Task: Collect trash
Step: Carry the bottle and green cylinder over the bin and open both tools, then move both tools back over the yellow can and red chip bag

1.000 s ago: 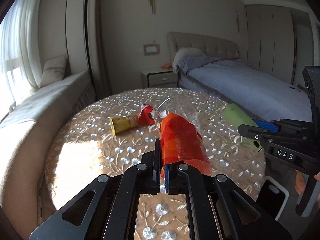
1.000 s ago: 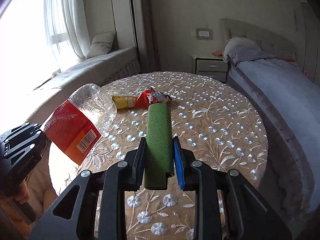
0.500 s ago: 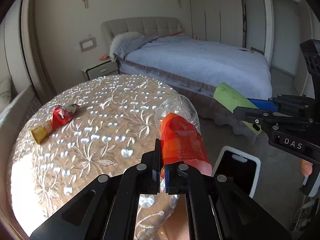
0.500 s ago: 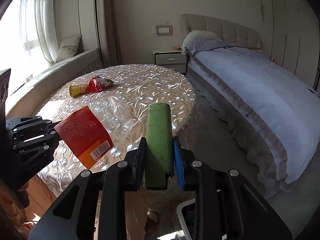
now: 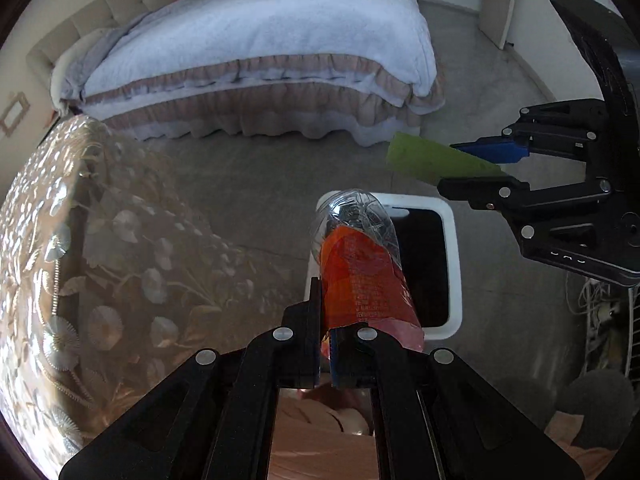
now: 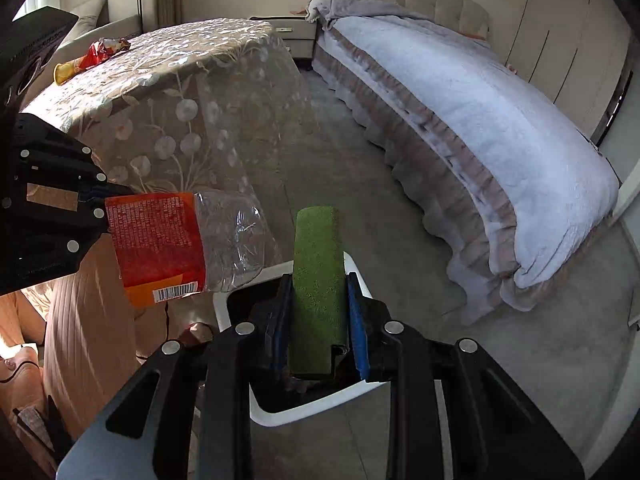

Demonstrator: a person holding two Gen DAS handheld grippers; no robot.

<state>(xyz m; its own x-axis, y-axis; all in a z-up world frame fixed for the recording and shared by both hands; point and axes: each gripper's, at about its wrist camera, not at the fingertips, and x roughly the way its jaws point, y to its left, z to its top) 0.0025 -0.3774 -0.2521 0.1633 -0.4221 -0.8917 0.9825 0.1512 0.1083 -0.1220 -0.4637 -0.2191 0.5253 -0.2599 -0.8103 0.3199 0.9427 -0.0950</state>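
The left hand-held gripper (image 5: pixel 326 322) is clenching the orange label of a crushed clear plastic bottle (image 5: pixel 360 256), which is sticking out ahead of its fingertips. The right hand-held gripper (image 6: pixel 318 320) is grasping a flat green textured packet (image 6: pixel 318 280) between its blue-padded fingers. Both are pointing steeply down over a white-rimmed rectangular bin (image 6: pixel 320 406) just below them. Behind the left hand-held gripper, a red and yellow crumpled snack wrapper (image 6: pixel 90 58) is lying on the round floral-clothed surface (image 6: pixel 168 92).

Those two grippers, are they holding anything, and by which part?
Left gripper pinches a crushed plastic bottle at its orange-labelled end. Right gripper clamps a green sponge-like block by its near end.
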